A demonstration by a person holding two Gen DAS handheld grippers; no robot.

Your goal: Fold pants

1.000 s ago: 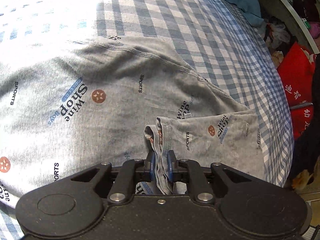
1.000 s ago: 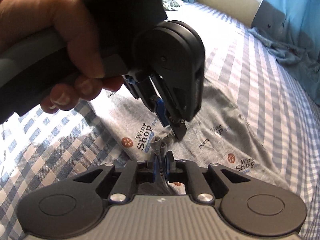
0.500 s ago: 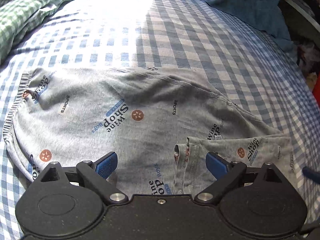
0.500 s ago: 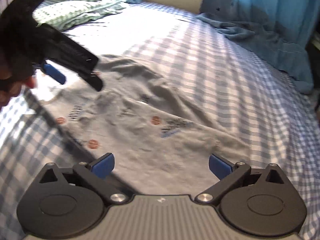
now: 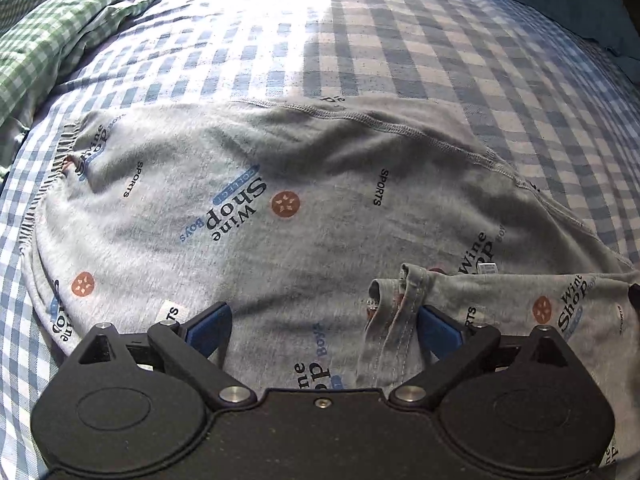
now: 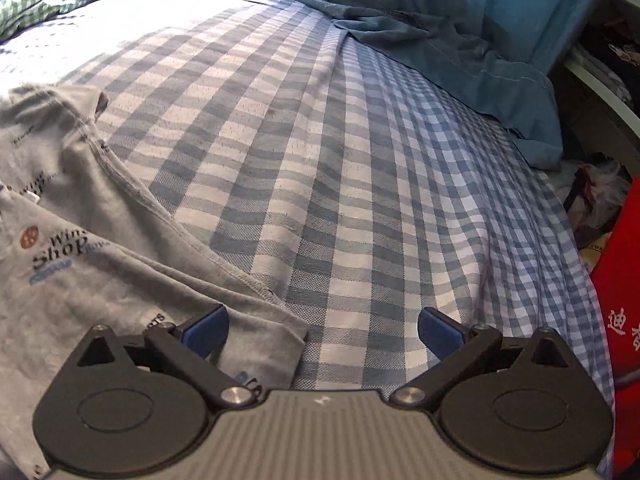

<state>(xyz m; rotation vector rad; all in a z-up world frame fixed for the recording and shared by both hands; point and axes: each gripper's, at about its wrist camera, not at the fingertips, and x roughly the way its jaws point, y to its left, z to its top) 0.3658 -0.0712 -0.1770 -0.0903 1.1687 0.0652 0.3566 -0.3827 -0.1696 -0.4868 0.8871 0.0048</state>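
Observation:
Grey printed pants (image 5: 280, 208) lie folded on the blue checked bed sheet (image 5: 400, 40), waistband at the left. A leg cuff (image 5: 394, 304) is folded back over them at the lower right. My left gripper (image 5: 324, 320) hovers low over the pants, its jaws opening; the cuff stands loose between them, close to the right pad (image 5: 436, 326), not pressed. In the right wrist view the pants (image 6: 80, 240) fill the left side. My right gripper (image 6: 324, 328) is open and empty, left finger over the pants' corner, right finger over bare sheet.
A green checked blanket (image 5: 60, 28) is bunched at the far left of the bed. Teal cloth (image 6: 460, 52) lies along the far right side. Past the bed's right edge sit a red item (image 6: 616, 300) and clutter.
Both grippers were shut on the leg cuff and have let it go and opened wide. The right gripper swung away to the right; the left gripper and hand left its view.

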